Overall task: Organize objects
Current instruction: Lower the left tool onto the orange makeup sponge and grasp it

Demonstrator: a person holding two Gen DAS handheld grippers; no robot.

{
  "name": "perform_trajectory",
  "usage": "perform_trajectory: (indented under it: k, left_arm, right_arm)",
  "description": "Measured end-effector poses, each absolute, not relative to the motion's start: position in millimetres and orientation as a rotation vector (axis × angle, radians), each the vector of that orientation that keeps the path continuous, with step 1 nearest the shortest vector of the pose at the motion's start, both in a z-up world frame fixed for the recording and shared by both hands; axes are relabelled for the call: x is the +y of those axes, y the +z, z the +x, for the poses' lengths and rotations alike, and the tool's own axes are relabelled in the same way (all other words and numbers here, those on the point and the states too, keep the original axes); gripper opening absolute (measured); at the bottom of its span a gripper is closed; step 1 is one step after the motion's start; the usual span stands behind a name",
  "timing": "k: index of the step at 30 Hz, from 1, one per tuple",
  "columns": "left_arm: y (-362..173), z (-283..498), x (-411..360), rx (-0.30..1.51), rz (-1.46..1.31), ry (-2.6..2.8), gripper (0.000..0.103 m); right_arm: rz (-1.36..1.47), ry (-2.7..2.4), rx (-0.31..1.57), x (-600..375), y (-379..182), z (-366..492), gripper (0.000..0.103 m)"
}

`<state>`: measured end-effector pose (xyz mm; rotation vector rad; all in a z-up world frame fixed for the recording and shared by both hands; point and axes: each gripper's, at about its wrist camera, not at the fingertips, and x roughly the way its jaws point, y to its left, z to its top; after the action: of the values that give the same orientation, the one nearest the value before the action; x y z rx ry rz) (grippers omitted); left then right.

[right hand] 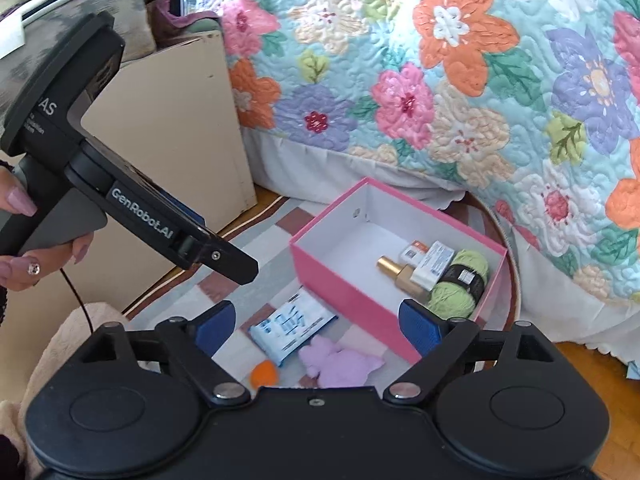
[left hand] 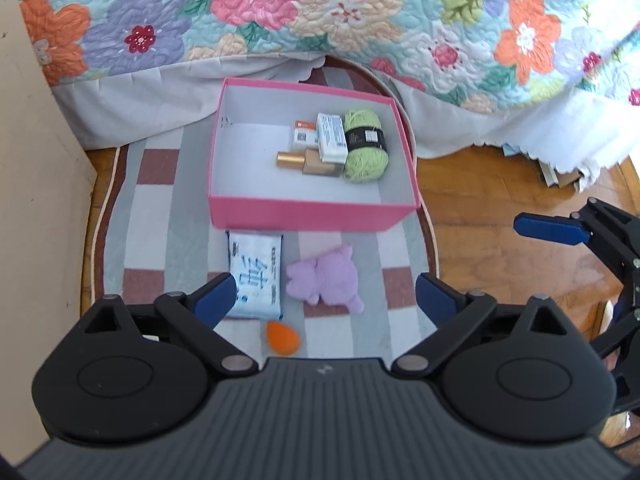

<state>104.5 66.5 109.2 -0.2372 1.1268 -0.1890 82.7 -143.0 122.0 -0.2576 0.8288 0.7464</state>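
- The left gripper hangs above the rug, its jaws spread wide with nothing between them.
- The right gripper likewise stands wide and empty.
- The pink box sits on the rug beside the bed; inside lie a green yarn ball, a gold bottle and two small cartons.
- In front of the box lie a blue-and-white packet, a purple plush toy and an orange sponge.

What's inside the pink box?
Inside the pink box: green yarn, a gold-capped bottle, a white carton and a smaller orange-marked carton. Whatever lies beneath them is covered.
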Motion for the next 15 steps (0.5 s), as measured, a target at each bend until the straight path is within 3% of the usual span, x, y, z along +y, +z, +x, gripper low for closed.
perform_trajectory:
  k: [15]
  left_arm:
    - [51.9, 83.8, 68.1, 1.239, -0.206, -0.304, 0.099]
  right_arm:
    - [-0.365, 0.877, 0.993, -99.8, 52.0, 65.0, 0.092]
